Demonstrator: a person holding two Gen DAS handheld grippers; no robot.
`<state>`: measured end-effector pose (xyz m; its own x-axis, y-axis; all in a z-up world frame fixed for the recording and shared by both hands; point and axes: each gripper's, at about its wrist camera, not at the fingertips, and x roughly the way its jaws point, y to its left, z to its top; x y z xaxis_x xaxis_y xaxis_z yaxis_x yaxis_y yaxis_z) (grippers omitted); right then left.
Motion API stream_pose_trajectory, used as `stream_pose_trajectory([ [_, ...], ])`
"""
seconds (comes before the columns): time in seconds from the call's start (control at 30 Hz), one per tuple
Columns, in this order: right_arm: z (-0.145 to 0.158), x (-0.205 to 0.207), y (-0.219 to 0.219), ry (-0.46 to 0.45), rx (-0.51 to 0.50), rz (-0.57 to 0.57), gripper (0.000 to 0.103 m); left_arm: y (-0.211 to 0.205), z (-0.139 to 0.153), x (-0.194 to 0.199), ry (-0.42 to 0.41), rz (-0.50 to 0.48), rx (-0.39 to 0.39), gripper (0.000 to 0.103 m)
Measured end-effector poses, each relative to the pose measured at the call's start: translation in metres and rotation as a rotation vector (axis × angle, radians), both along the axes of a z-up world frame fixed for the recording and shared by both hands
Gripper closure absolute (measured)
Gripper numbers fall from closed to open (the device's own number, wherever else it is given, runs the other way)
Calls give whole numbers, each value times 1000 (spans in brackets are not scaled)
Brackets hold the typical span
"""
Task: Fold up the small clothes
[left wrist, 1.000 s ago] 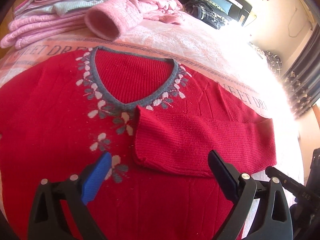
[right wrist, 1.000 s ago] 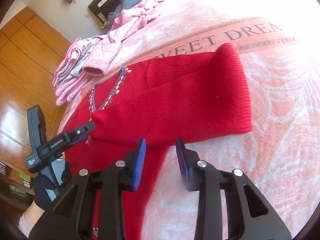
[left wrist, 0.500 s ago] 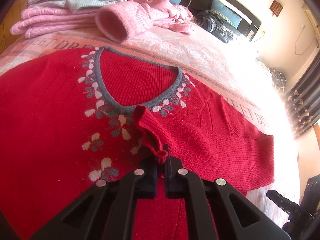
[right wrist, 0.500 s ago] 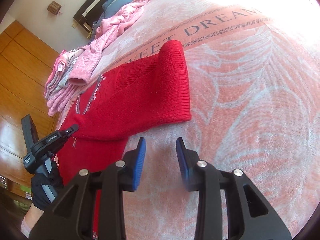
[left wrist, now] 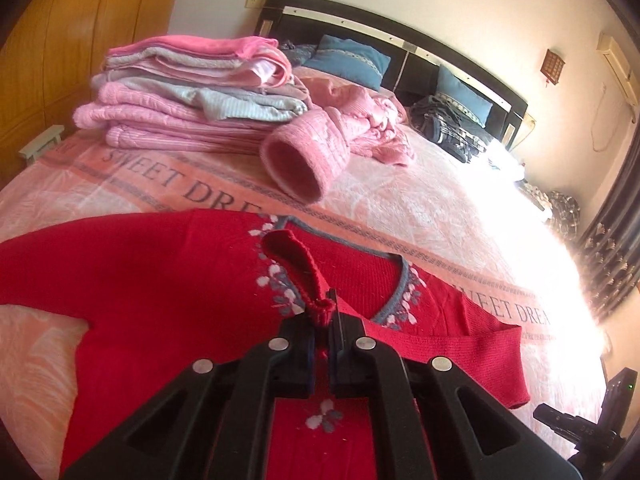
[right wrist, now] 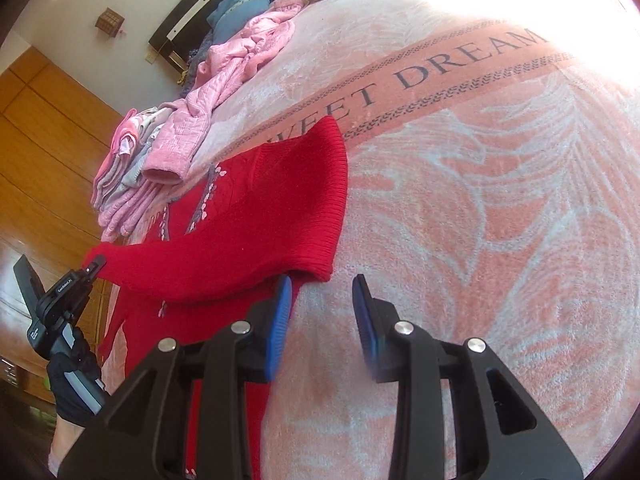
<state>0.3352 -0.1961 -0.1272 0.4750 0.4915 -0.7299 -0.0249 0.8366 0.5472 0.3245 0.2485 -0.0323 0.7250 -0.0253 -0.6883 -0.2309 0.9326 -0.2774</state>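
A red knit sweater (left wrist: pixel 160 280) with a grey V-neck and white flower pattern lies flat on the pink bedspread (left wrist: pixel 420 200). Its right sleeve (left wrist: pixel 472 356) is folded across the chest. My left gripper (left wrist: pixel 323 320) is shut on that sleeve's cuff (left wrist: pixel 292 256) and holds it lifted above the neckline. In the right wrist view the sweater (right wrist: pixel 256 216) spreads to the left, with the sleeve's fold edge (right wrist: pixel 336 200) nearest. My right gripper (right wrist: pixel 322 312) hovers open over the bedspread beside the fold, nothing between its blue pads. The left gripper (right wrist: pixel 94 266) shows there too, held by a gloved hand (right wrist: pixel 74 396).
A stack of folded pink and grey clothes (left wrist: pixel 188 92) sits at the bed's far left. A loose pink garment (left wrist: pixel 344 132) lies beside it, its sleeve opening facing me. Blue pillows (left wrist: pixel 348 60) and dark plaid clothing (left wrist: pixel 452 128) rest by the headboard. Wooden wardrobe panels (left wrist: pixel 80 40) stand left.
My left gripper closed on the folded sleeve's cuff and has raised it up over the neckline. My right gripper stayed open and drifted right, off the sweater.
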Motion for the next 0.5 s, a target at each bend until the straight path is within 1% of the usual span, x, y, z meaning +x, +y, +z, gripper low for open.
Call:
stream_pose_trajectory([
  [0.13, 0, 7, 17, -1, -2, 15, 71, 34, -4, -1, 7, 59, 25, 99],
  [0.23, -1, 14, 29, 8, 11, 14, 71, 56, -16, 3, 31, 77, 5, 99],
  [0.33, -3, 22, 40, 14, 31, 8, 71, 63, -33, 6, 67, 63, 5, 99],
  [0.5, -13, 33, 54, 45, 1, -3, 71, 64, -63, 11, 137, 52, 39, 98],
])
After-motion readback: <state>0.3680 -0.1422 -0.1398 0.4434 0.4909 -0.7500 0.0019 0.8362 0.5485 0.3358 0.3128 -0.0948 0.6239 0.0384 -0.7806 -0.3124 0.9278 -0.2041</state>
